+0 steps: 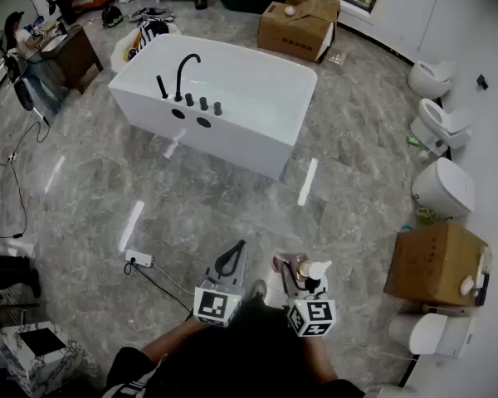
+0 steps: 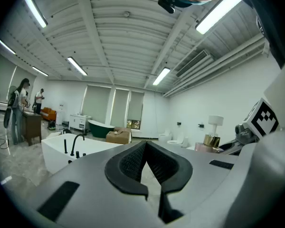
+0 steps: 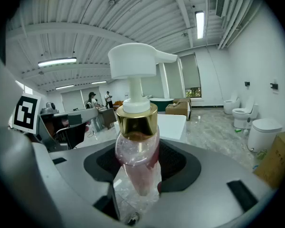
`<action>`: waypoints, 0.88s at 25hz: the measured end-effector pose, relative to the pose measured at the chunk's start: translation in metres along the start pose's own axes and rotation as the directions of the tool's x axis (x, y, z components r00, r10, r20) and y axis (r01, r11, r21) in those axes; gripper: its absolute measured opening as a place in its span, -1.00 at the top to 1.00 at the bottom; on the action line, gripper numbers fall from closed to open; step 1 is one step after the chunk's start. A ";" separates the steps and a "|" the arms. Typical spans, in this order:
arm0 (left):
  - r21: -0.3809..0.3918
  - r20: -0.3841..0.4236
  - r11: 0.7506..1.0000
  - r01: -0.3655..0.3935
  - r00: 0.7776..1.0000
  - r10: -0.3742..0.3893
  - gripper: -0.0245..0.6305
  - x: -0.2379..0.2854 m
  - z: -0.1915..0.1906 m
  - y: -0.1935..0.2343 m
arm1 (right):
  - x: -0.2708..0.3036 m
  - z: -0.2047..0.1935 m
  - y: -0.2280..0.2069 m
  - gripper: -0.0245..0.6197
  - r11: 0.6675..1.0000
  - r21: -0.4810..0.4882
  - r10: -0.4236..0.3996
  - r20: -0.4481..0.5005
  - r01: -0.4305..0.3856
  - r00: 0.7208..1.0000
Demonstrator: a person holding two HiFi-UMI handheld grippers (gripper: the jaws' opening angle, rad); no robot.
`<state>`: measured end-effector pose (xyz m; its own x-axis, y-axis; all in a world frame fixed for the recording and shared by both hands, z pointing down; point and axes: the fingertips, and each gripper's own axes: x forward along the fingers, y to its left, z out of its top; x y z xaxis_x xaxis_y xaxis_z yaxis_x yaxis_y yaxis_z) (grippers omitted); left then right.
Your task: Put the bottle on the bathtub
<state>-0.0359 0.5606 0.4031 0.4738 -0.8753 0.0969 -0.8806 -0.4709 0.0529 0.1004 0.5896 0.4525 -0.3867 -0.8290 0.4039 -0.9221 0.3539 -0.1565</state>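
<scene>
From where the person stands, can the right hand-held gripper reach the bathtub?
Probably not yet. The right hand-held gripper holds the bottle, but the bathtub stands far ahead across the floor. Nothing blocks the way; stepping closer should do.

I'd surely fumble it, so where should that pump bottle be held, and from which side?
Grip the bottle by its clear rounded body, below the gold collar, coming in side-on as the right gripper does: its fingers press on two opposite sides. The white pump head juts sideways, so it is likely a poorer hold.
</scene>
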 end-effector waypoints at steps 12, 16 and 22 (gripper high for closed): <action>-0.038 0.012 0.999 0.000 1.000 0.001 0.88 -0.005 0.005 0.015 | 0.007 0.000 0.013 0.23 1.000 0.011 -0.013 -0.008 0.013 1.000; -0.022 -0.014 1.000 0.019 1.000 -0.020 0.88 -0.006 -0.003 0.026 | 0.011 0.002 0.018 0.23 0.999 0.021 -0.026 0.000 0.026 1.000; -0.047 0.012 0.998 0.031 0.999 -0.031 0.88 -0.006 0.004 0.043 | 0.020 0.004 0.030 0.23 0.998 0.034 -0.056 0.007 0.056 0.998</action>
<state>-0.0764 0.5457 0.4005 0.5005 -0.8617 0.0833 -0.8644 -0.4922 0.1026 0.0646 0.5821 0.4522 -0.3344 -0.8507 0.4055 -0.9422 0.2919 -0.1645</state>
